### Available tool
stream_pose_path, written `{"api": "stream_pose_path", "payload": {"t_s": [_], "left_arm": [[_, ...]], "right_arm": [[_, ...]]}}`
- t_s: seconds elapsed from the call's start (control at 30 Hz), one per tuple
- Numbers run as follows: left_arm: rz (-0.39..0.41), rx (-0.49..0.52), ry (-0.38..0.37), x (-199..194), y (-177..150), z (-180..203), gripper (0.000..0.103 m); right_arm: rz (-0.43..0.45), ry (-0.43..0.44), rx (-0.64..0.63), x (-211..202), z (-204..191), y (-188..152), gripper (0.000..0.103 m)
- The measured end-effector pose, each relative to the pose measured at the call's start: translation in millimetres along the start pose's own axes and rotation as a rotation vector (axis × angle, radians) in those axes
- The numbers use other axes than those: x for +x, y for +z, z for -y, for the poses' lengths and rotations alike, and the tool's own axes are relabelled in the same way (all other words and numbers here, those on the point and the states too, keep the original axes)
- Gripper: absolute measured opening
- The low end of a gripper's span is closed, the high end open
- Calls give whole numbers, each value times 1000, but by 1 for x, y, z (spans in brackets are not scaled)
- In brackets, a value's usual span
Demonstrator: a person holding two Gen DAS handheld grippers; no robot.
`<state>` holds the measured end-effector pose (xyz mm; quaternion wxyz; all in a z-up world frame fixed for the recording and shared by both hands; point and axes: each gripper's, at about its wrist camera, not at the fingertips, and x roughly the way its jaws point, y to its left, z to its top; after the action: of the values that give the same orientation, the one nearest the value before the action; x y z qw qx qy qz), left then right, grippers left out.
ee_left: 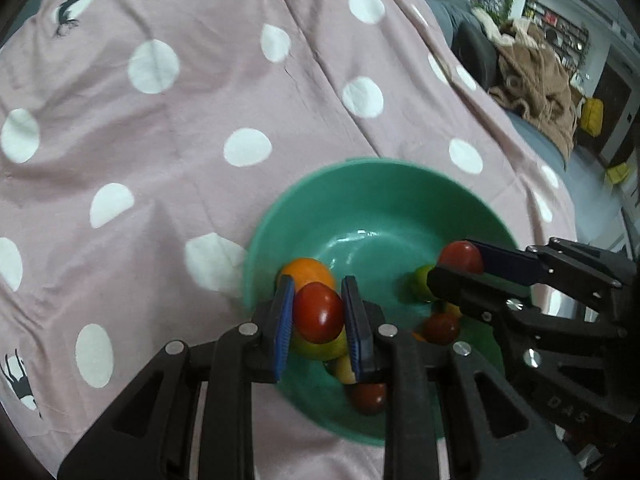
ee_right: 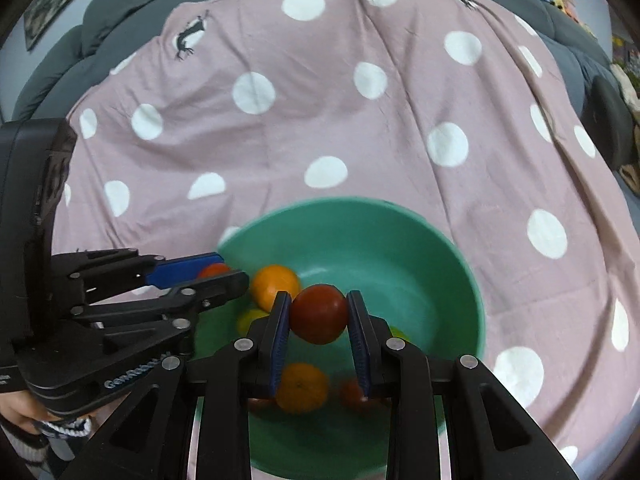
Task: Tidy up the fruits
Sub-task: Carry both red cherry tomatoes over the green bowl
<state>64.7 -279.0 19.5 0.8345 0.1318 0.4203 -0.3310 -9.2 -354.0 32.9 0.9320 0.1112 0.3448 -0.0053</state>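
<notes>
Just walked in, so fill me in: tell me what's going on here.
A person is sorting fruit with two handheld tongs. The left tongs grip a red fruit over the green bowl, and the right tongs grip another red fruit over it too. Oranges and other small fruits already sit inside, on the pink dotted cloth.

Glossy smooth green plastic bowl [ee_left: 372,184] on creased matt pink polka-dot cloth [ee_left: 200,100]; shiny-skinned red tomato [ee_left: 319,312] inside

Support surface: pink cloth [ee_right: 360,128] with white polka dots, wrinkled, draped over a grey sofa [ee_right: 120,12]. Green bowl [ee_right: 452,264] sits directly on the cloth, beneath both tools.
</notes>
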Motion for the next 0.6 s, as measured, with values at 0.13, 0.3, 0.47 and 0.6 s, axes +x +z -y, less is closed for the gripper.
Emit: {"api": "stream_pose_path", "payload": {"t_s": [0.13,0.3,0.47,0.6], "left_arm": [[-52,2,13,13,-3,3,24],[-67,-1,24,16,-1,1,25],[-73,4,34,16,0,5,25],[-79,9,42,13,4,6,25]], "right_arm": [[-26,-7,10,6,7,-6,30],[-47,-21,13,8,11,-9,30],[-50,-27,17,8,12,-8,30],[-50,-26,16,7,12,-7,30]]}}
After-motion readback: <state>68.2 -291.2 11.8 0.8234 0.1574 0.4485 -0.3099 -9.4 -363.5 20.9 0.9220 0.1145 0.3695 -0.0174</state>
